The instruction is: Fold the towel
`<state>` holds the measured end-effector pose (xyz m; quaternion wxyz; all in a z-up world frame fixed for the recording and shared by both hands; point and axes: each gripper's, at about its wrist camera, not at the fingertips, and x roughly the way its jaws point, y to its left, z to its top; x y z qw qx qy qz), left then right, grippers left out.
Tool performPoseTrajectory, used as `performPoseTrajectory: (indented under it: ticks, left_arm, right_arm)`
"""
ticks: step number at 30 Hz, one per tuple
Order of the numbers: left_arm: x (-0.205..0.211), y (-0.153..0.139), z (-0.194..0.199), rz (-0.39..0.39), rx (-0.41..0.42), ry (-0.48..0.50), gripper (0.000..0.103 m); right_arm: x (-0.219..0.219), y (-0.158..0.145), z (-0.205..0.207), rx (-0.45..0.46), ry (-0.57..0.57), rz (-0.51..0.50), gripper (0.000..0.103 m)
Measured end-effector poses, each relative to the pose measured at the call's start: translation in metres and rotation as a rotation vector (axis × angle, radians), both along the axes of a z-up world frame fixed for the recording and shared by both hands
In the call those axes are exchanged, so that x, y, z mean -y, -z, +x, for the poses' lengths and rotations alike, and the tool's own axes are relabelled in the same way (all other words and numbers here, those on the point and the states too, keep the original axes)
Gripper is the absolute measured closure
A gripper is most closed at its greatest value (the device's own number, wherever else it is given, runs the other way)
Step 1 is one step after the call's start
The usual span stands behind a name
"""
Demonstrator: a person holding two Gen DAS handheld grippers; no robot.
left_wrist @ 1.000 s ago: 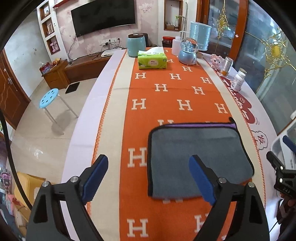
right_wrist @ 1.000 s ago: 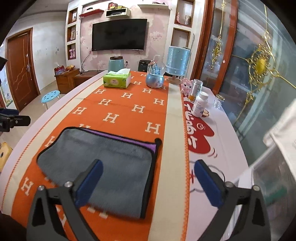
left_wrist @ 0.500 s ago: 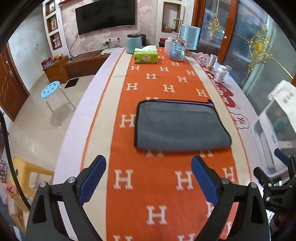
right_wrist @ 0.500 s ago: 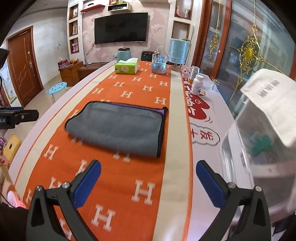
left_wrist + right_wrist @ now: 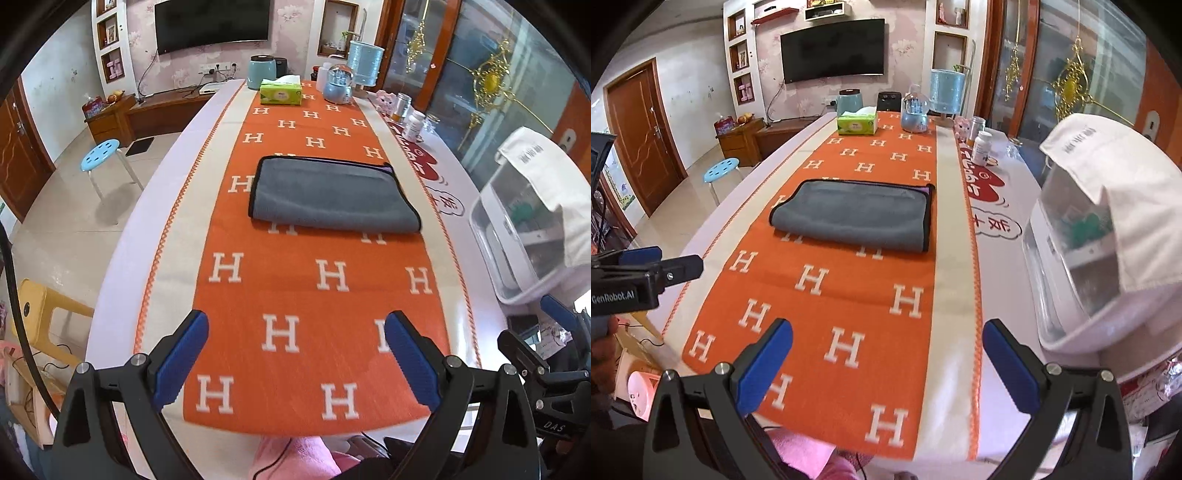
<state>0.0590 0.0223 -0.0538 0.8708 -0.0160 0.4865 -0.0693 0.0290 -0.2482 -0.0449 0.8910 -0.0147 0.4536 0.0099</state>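
Observation:
A grey towel [image 5: 328,195] with a black edge lies folded flat on the orange H-patterned runner [image 5: 280,273], mid-table; it also shows in the right wrist view [image 5: 857,218], with a purple edge at its far right corner. My left gripper [image 5: 295,354] is open and empty, over the table's near end, well short of the towel. My right gripper [image 5: 886,360] is open and empty, also at the near end. The left gripper shows at the left edge of the right wrist view [image 5: 646,273].
A clear plastic box [image 5: 1082,266] with a white cloth draped over it stands at the right edge. A green tissue box [image 5: 280,94], a snow globe [image 5: 338,88], jars and bottles [image 5: 413,125] stand at the far end. A blue stool [image 5: 103,151] stands left.
Both grippers have pulled back from the towel toward the near end of the table, staying open. The towel lies as it did.

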Motion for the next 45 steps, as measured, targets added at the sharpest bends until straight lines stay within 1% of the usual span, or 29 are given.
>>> performPoseTrajectory:
  ticks: [2, 6, 11, 12, 18, 23, 29, 31, 33, 36, 45]
  left_arm:
    - [0.004, -0.006, -0.008, 0.011, 0.007, -0.002, 0.007]
    - [0.013, -0.021, -0.021, 0.065, 0.035, -0.011, 0.007]
    - [0.020, -0.039, -0.037, 0.058, 0.091, -0.007, 0.007]
    - [0.022, -0.041, -0.038, 0.058, 0.098, -0.003, 0.007]
    - [0.026, -0.048, -0.042, 0.069, 0.109, -0.007, 0.007]
    - [0.025, -0.053, -0.042, 0.068, 0.140, -0.025, 0.007]
    - [0.026, -0.056, -0.042, 0.103, 0.175, -0.048, 0.007]
    - [0.026, -0.057, -0.043, 0.112, 0.187, -0.046, 0.007]
    - [0.027, -0.056, -0.043, 0.117, 0.190, -0.043, 0.003]
    - [0.027, -0.057, -0.042, 0.112, 0.199, -0.044, 0.001]
    - [0.029, -0.054, -0.042, 0.103, 0.193, -0.043, 0.001]
  right_arm:
    - [-0.001, -0.005, -0.008, -0.014, 0.011, 0.020, 0.000]
    - [-0.006, -0.017, -0.023, -0.035, 0.015, 0.047, 0.000]
    - [-0.009, -0.024, -0.036, -0.084, 0.035, 0.123, 0.000]
    - [-0.011, -0.024, -0.037, -0.089, 0.040, 0.124, 0.000]
    - [-0.014, -0.032, -0.039, -0.060, 0.062, 0.127, 0.000]
    - [-0.016, -0.040, -0.041, -0.015, 0.089, 0.105, 0.000]
    - [-0.015, -0.049, -0.041, 0.038, 0.104, 0.087, 0.000]
    - [-0.016, -0.049, -0.039, 0.042, 0.099, 0.086, 0.000]
    - [-0.016, -0.049, -0.035, 0.041, 0.092, 0.086, 0.000]
    - [-0.018, -0.050, -0.033, 0.045, 0.082, 0.083, 0.000]
    - [-0.018, -0.047, -0.027, 0.026, 0.071, 0.079, 0.000]
